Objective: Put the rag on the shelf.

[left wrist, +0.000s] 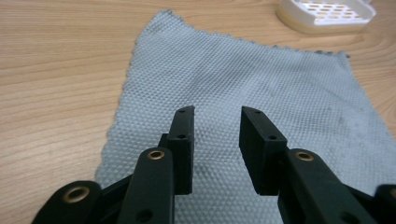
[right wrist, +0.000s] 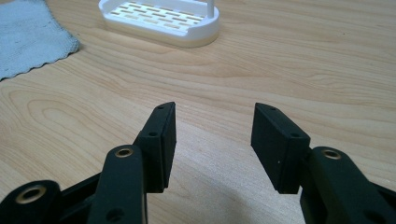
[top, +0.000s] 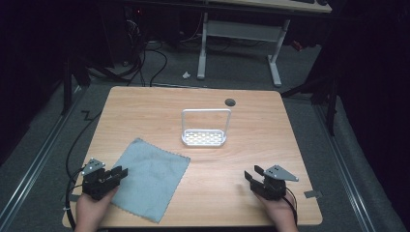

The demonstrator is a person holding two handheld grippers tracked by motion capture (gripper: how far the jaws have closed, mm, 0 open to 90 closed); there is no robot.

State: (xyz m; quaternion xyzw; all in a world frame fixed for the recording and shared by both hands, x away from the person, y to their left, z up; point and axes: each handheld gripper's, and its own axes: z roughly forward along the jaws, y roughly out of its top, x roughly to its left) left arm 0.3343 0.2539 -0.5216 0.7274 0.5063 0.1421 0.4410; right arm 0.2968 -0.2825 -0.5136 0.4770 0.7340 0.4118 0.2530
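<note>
Left hand-held gripper (top: 122, 172), held low and level, hovers with jaws apart above the grey woven cloth (top: 149, 178). Right hand-held gripper (top: 249, 176), likewise level, gapes empty over the light wooden desk (top: 251, 125).

Pretty dark room overall. The light wooden table (top: 251, 145) with a round cable hole (top: 230, 102) sits on grey carpet floor (top: 314, 87). Behind it there's a white-legged desk (top: 275, 63), plus black cables (top: 145, 58) tangled on the floor at the back left.

Wooden table (top: 251, 159), round grommet hole (top: 230, 102) near far edge, white desk frame (top: 239, 36) beyond.
</note>
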